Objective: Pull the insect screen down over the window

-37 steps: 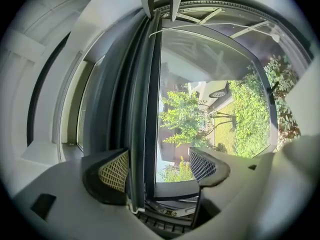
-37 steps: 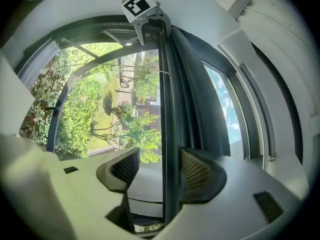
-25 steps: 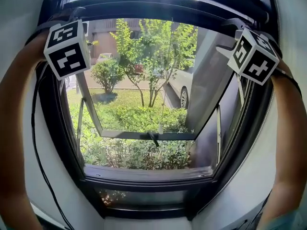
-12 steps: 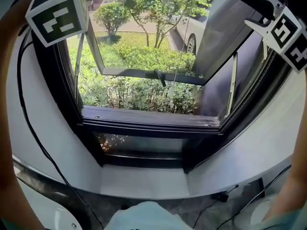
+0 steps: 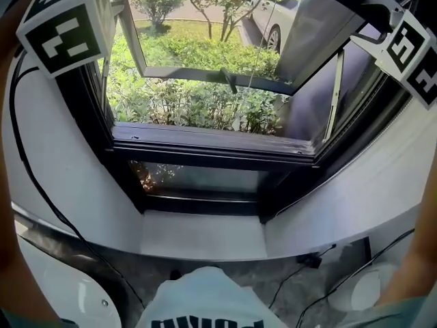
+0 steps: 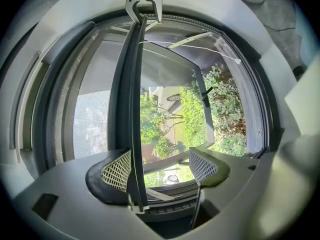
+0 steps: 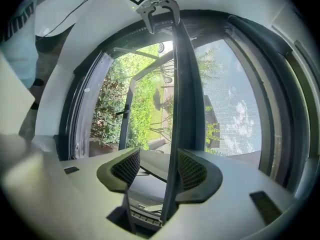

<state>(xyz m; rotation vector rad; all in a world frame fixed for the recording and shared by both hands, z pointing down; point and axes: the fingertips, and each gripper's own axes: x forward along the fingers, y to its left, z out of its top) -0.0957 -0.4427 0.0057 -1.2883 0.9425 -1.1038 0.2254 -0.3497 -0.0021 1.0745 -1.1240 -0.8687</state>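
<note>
Grey woven mesh. Item: insect screen (image 6: 92, 119), apparently a roller type, ending in a slim dark pull bar (image 6: 131, 109) that spans the window (image 5: 92, 121) from side to side. Position: part-way down. The mesh covers the upper, lesser share of the opening. The larger share below the bar is open to shrubs (image 5: 191, 104) and a parked car (image 5: 270, 26). The bar sits above what the head view takes in. Glazed sash (image 5: 205, 74): swung outward, apart from the screen. Left tool (image 6: 160, 166): jaws spread, with the bar passing between them and lying against the mesh-side pad only; the other pad is well clear of it. Right tool (image 7: 159, 168): same arrangement, jaws apart, bar against the mesh-side pad. Neither tool is clenched on the bar. Each bears on it from above like a hook, and the two are well apart along its length. Handling, by judgement: the bar looks stiff, light and smooth-coated, so it could slide out from between unclosed jaws. A roller spring probably draws it upward, which calls for steady, equal pressure from both tools. Uneven travel would likely tilt the bar and bind its ends in the side channels. The mesh looks soft and easily torn or creased, so it is no place for a hold. Take hold on the bar alone, toward its two ends. Destination: lower frame rail (image 5: 212, 145), well below the bar. Sundry: a black cable (image 5: 41, 190) trails across the white wall beside the window.
</note>
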